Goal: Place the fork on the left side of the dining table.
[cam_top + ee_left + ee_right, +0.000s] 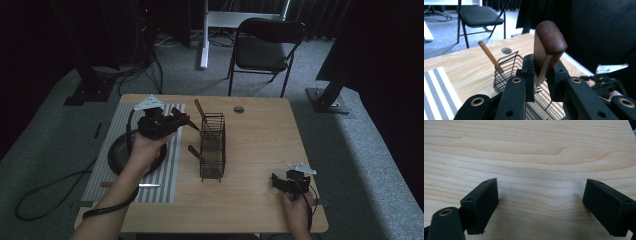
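Right now the left gripper (176,121) is clamping its jaws on a wooden-handled utensil (548,50), whose reddish-brown handle is sticking up out of the jaws in the left gripper view, tilted a little to one side. A paler, bevelled strip of the handle is sitting just where the fingers (528,72) are pressing on it. What kind of utensil it is, the frames are not showing: its working end is hiding below the jaws.

Just ahead of that gripper, and lower, a black wire basket (213,147) is standing on the wooden table (260,145). Two more brown handles are leaning out of the basket on the gripper's side: a wooden stick (490,56) at its far end and another brown handle (195,152) nearer the person. Under the hand holding the left gripper, a grey-and-white striped mat (170,172) is lying on the table, with a dark round pan (117,157) resting on it and a knife (132,185) lying near the mat's closer edge.

Well apart from all this, the right gripper (280,182) is resting near the table's closer edge. Its jaws are standing wide apart, nothing between them, with bare wood grain lying close beneath them.
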{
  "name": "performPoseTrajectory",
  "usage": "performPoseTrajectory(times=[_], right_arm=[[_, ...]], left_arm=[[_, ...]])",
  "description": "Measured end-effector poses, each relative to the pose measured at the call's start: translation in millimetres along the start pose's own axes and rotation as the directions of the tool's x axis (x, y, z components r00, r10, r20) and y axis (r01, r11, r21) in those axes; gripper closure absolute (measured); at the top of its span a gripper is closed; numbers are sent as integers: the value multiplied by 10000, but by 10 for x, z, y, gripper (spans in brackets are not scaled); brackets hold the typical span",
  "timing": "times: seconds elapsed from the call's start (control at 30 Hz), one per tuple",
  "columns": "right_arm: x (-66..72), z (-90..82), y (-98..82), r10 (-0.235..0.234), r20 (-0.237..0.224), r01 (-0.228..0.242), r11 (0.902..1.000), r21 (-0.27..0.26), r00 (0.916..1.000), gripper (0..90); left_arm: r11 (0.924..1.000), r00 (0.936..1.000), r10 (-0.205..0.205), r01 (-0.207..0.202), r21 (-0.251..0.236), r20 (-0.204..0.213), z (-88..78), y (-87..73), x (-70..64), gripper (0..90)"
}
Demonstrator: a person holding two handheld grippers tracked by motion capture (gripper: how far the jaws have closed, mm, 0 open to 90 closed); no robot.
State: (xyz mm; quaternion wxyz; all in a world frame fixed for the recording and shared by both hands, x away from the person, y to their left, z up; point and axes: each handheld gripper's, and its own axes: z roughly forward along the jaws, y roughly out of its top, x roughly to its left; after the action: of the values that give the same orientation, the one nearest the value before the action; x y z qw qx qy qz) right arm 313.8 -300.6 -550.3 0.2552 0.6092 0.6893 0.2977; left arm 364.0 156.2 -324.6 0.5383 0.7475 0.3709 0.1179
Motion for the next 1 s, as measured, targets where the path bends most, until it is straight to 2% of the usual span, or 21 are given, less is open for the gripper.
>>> performPoseTrajectory(times=[0.2, 0.4, 0.43, 0.47, 0.53, 0.6, 1.0], right_arm=[[1, 0, 0, 12, -3, -12, 10000, -3, 10000, 129], [1, 0, 0, 13, -2, -13, 10000, -3, 10000, 129], [1, 0, 0, 11, -1, -11, 10000, -6, 10000, 129], [1, 1, 0, 14, -1, -14, 10000, -7, 10000, 129], [1, 1, 0, 15, -2, -15, 10000, -9, 10000, 129], [1, 1, 0, 16, -1, -16, 10000, -15, 10000, 129], [1, 2, -1, 5, 11, -5, 10000, -13, 10000, 129]], left_arm=[[9998, 9990, 70, -77, -163, -434, -182, 90, 73, 778], [9979, 9967, -415, 377, -533, -704, -294, 123, 206, 778], [9980, 9931, -438, 386, -493, -1091, -315, 119, 263, 778], [9978, 9906, -508, 448, -496, -1268, -323, 109, 282, 778], [9966, 9882, -721, 660, -487, -1350, -333, 85, 329, 778], [9969, 9846, -711, 649, -436, -1595, -338, 56, 368, 778], [9891, 9697, -1454, 1378, -521, -1964, -406, -222, 762, 779]])
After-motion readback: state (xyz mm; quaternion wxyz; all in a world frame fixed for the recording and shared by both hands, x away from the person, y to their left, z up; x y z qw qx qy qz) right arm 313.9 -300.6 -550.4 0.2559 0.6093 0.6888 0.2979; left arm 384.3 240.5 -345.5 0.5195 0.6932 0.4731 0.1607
